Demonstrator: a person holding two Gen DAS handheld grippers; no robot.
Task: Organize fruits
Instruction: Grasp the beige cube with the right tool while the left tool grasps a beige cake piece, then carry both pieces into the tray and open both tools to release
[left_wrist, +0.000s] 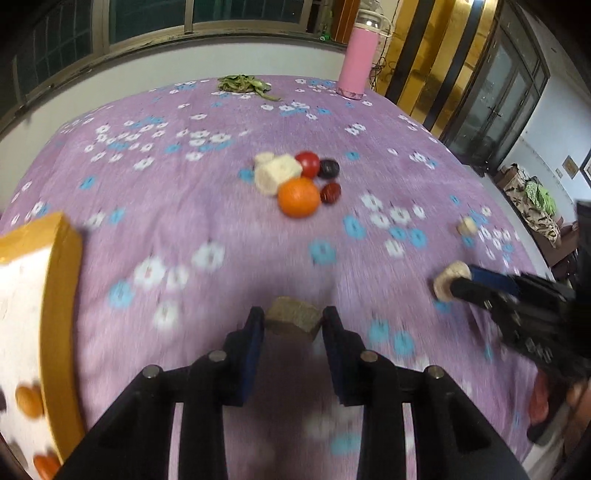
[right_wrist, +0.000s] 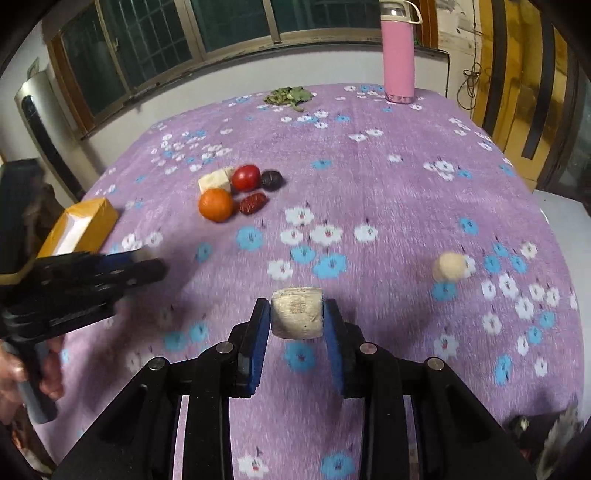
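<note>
I see the purple flowered tablecloth (right_wrist: 369, 177) filling both views, with a pink bottle (right_wrist: 398, 55) upright at its far edge. At the left edge sits the yellow box (left_wrist: 62, 295), white inside, with some fruit already in it. Near the cloth's middle a small cluster lies touching: an orange (left_wrist: 298, 197), a tomato (left_wrist: 307, 163), pale cut chunks (left_wrist: 275, 173), a dark plum-like fruit (left_wrist: 328, 168) and a red date (left_wrist: 330, 192). My left gripper (left_wrist: 293, 321) pinches a brownish chunk (left_wrist: 293, 319) between its blue pads. My right gripper (right_wrist: 297, 317) clamps a pale cylinder piece (right_wrist: 297, 317). One more pale piece (right_wrist: 448, 267) lies loose at right.
</note>
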